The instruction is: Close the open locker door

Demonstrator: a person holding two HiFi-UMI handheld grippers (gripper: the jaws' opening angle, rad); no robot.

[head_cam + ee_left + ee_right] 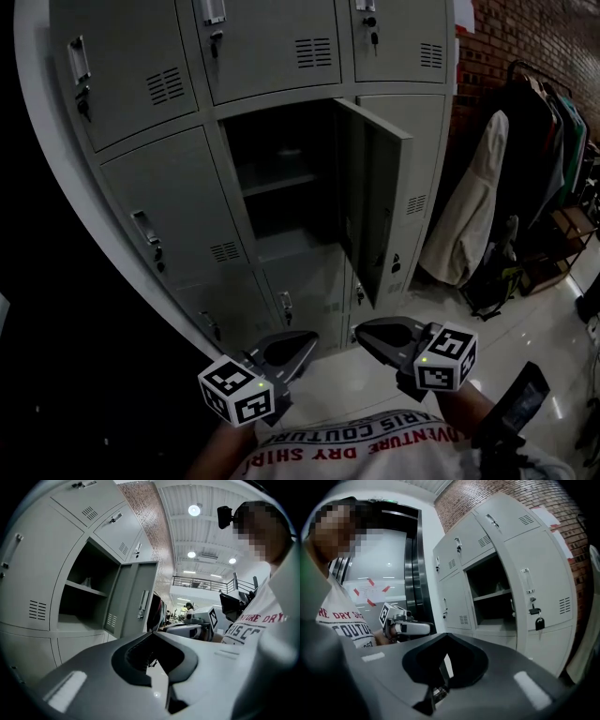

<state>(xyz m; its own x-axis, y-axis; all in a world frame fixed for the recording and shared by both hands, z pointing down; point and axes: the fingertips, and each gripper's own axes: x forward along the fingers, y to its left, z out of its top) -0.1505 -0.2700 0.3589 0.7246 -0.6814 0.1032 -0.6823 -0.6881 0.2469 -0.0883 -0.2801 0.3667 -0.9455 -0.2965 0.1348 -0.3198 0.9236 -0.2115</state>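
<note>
The grey locker bank [159, 206] fills the head view. One middle door [377, 192] stands swung out to the right on its right-hand hinges, baring a dark compartment [281, 178] with a shelf. My left gripper [312, 339] and right gripper [360, 329] hang low in front of the lockers, well short of the door, jaws closed tip to tip and empty. In the left gripper view the left gripper [152, 633] points toward the open door [138, 599]. From the right gripper [445, 635], the door's outer face [543, 573] shows with its handle and a hanging key.
Coats [473, 211] hang on a rack by the brick wall [506, 37] right of the lockers. The glossy floor [534, 347] lies below. A black object [514, 411] sits near my right forearm.
</note>
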